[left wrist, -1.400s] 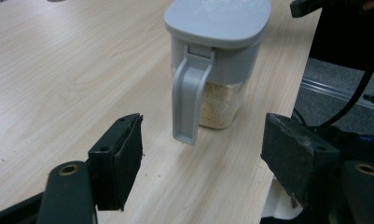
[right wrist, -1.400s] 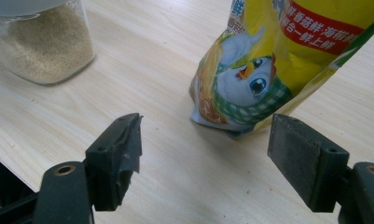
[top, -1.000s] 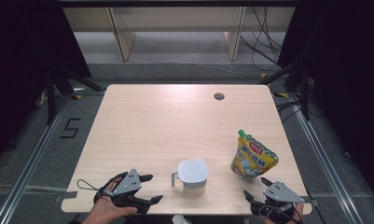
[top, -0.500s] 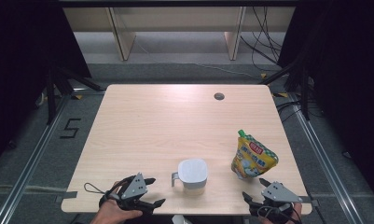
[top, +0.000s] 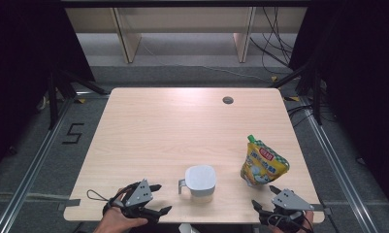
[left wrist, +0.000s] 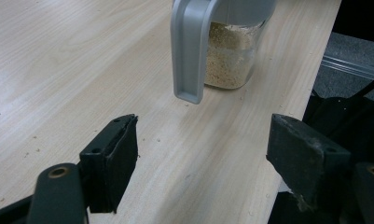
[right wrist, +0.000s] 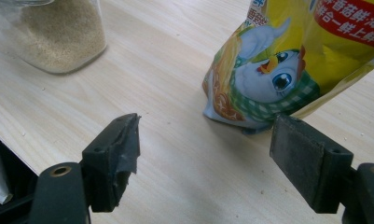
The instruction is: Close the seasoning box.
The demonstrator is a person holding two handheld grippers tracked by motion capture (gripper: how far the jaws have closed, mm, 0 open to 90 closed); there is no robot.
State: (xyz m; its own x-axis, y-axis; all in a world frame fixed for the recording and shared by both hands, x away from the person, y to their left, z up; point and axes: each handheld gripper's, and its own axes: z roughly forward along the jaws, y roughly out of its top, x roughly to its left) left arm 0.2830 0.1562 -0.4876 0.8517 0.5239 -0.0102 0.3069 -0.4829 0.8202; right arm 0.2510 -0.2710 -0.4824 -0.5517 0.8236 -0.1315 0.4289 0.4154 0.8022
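Two grippers sit at the near edge of the table [top: 148, 121], and the one change over the last second is small: the left gripper [top: 157, 198] has slid a little to the right along that edge, toward the lidded jar [top: 200, 181], while the right gripper [top: 265, 198] has kept its place in front of the yellow spout pouch [top: 262, 162]. I read that shift as the left hand lining up on the jar's handle [left wrist: 188, 51], so a grasp looks to be in preparation rather than begun. Both pairs of jaws stand wide apart with nothing between them; in the left gripper view the handle hangs ahead of the gap, clear of either pad. The jar stands upright near the middle of the front edge, a clear container with a grey lid and a grey handle down one side, partly filled with pale, sandy granules. The pouch stands just to its right, apart from it, printed with a cartoon chick on green check, its green cap pointing up and away.
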